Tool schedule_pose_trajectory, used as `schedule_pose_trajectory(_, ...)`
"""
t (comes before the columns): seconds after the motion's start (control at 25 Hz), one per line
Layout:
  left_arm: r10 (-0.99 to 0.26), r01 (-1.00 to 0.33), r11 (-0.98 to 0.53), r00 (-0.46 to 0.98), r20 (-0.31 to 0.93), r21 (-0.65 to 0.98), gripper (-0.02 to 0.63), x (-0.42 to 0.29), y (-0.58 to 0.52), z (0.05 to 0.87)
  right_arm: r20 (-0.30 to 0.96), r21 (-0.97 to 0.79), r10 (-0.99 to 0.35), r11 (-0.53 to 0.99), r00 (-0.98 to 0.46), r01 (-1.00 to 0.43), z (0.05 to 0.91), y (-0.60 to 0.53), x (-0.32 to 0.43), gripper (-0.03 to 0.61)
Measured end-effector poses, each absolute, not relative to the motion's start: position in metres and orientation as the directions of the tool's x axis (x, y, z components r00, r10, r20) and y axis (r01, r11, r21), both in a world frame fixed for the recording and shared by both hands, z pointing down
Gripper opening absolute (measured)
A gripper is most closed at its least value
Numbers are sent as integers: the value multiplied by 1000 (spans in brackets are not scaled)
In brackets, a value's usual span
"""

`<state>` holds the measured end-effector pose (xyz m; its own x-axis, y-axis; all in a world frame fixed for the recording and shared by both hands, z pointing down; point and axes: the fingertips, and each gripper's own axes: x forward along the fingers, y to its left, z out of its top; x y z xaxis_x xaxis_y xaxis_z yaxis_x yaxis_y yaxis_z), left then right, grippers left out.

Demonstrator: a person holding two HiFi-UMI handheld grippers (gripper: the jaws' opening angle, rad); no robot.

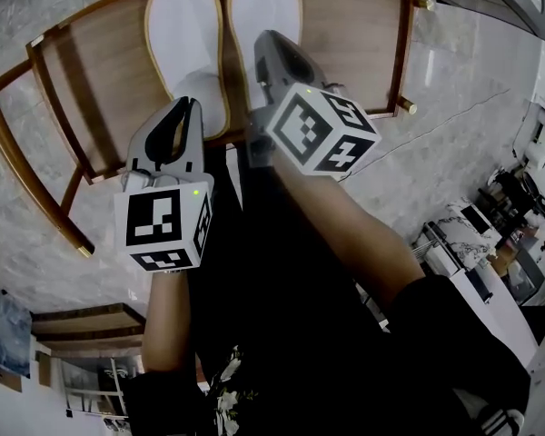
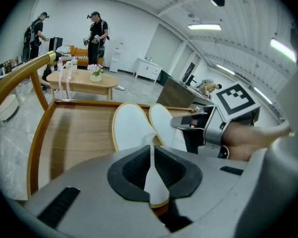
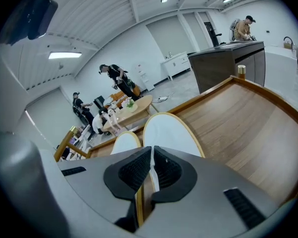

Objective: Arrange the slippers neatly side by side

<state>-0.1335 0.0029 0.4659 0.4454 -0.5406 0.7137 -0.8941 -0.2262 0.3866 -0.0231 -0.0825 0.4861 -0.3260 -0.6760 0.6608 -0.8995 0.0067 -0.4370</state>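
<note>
Two white slippers with tan rims lie side by side on a wooden tray-like table (image 1: 91, 80), toes pointing away from me. My left gripper (image 1: 193, 105) is shut on the heel edge of the left slipper (image 1: 183, 34); in the left gripper view that thin white edge (image 2: 154, 182) is pinched between the black pads of my left gripper (image 2: 152, 150). My right gripper (image 1: 263, 39) is shut on the heel edge of the right slipper (image 1: 265, 3). The right gripper view shows my right gripper (image 3: 152, 165) holding the right slipper (image 3: 166, 133), with the left slipper (image 3: 125, 142) beside it.
The table has a raised wooden rim (image 2: 35, 148) and stands on a marble floor (image 1: 454, 107). My legs in black (image 1: 327, 334) fill the lower head view. Far off, people stand by a low oval table (image 2: 82, 78), and a dark counter (image 3: 228, 63) is at the right.
</note>
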Motion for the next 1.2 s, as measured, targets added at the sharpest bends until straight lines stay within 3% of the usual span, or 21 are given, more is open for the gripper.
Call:
schedule_pose_trajectory(0.44, -542, -895, -228, 444, 713, 384, 25, -139, 5, 465, 632, -436, -678, 90, -376, -895, 484, -77, -36, 15)
schedule_pose_trajectory(0.56, -549, -894, -239, 446, 707, 379, 25, -138, 3, 459, 621, -402, -680, 149, -389, -903, 478, -73, -39, 63)
schedule_pose_trajectory(0.72, -554, -890, -259, 455, 698, 375, 25, -134, 4, 443, 614, -390, -676, 190, -408, -901, 460, -64, -39, 64)
schedule_pose_trajectory(1.2, -649, -878, -386, 477, 593, 283, 25, -133, -14, 353, 445, -292, -745, 404, -498, -867, 336, -43, -46, 0)
